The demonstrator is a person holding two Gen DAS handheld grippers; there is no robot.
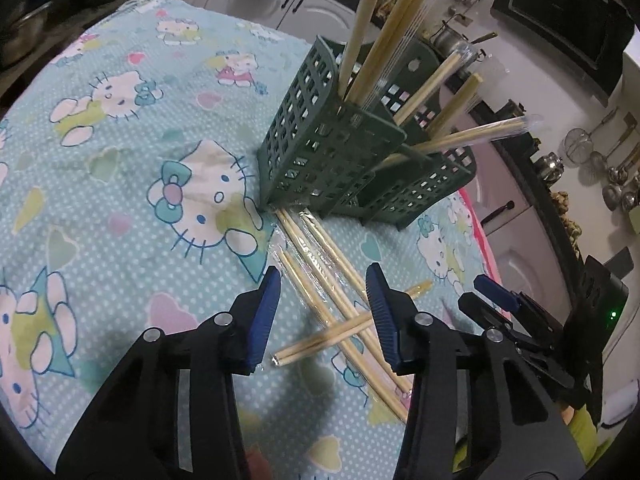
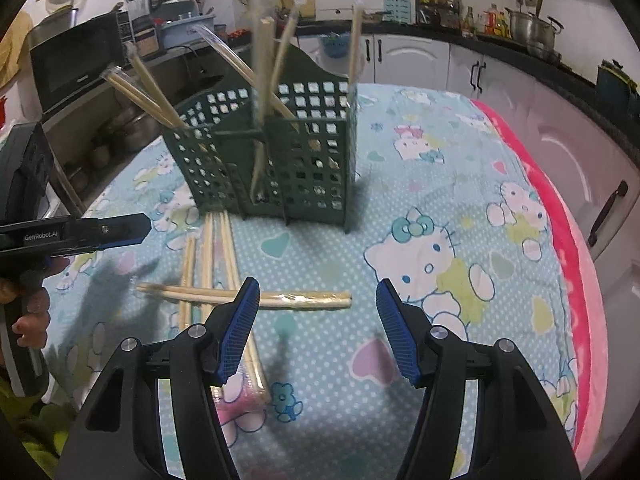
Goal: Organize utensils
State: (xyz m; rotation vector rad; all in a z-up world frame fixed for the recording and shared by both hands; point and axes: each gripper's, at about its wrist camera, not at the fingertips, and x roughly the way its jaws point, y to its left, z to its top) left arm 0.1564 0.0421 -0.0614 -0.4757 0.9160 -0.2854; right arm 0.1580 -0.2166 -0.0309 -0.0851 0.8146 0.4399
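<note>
On a table spread with a pale-blue cartoon-cat cloth [image 2: 440, 168], a dark green perforated plastic utensil holder [image 2: 280, 152] stands upright — wrapped pairs of bamboo chopsticks [image 1: 400, 36] jut from its compartments at loose angles. More wrapped chopstick pairs on the cloth [image 1: 320, 264] lie just in front of its base, one pair crossing the others. The left gripper [image 1: 322, 312] hangs above that pile, jaws spread and empty; the right gripper [image 2: 318, 330] — likewise parted, holding nothing — hovers just beside it.
</note>
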